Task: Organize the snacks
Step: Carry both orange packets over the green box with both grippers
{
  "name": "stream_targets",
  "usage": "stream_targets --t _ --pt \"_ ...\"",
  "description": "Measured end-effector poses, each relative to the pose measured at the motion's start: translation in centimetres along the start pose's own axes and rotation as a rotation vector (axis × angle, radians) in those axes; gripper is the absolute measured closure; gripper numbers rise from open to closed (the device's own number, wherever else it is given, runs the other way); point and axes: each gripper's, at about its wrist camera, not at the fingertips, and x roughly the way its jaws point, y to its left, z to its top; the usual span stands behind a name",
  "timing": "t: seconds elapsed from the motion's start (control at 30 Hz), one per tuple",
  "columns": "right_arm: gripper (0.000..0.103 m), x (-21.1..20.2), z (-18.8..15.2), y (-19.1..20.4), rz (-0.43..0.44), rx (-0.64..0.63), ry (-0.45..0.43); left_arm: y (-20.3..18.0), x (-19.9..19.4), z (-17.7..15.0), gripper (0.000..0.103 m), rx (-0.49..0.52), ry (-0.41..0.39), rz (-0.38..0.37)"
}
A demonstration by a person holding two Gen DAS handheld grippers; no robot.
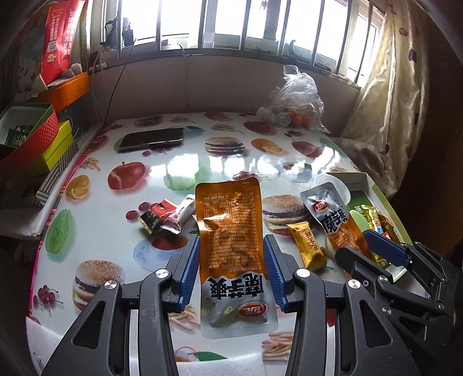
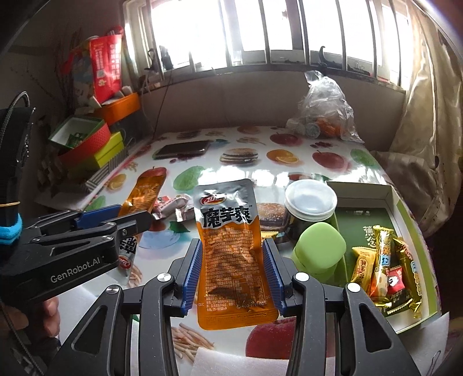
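Clutter around the food-print surface [image 1: 179,167]

A phone [image 1: 152,139] lies at the far left of the surface; a clear bag [image 1: 295,98] slumps at the far right under the barred window [image 1: 231,23]. Stacked boxes [image 1: 31,136] crowd the left; a curtain [image 1: 385,95] hangs right.

Strong daylight from barred window [image 1: 231,26] at 12 o'clock; panes blown out white in both views. Glare patches on glossy tablecloth [image 1: 179,167] at centre. Room dim at 9 and 3 o'clock. Heavy fisheye bending, dark vignette in corners. Backlit orange packet [image 2: 234,260] glows translucent. Focus sharp, no motion blur.
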Motion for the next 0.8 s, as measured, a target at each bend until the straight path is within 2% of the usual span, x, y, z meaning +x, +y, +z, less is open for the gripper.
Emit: stream_targets --t 0.47,0.8 --pt "0.062 -3.2 0.4 -4.1 -0.090 0.065 -0.055 -4.8 0.0 1.9 0.058 0.067 -0.020 -0.091" --pt "0.062 -4.8 0.2 -7.9 -0.157 0.116 -0.066 -8.8 1.1 3.2 0.058 0.107 -0.006 -0.170"
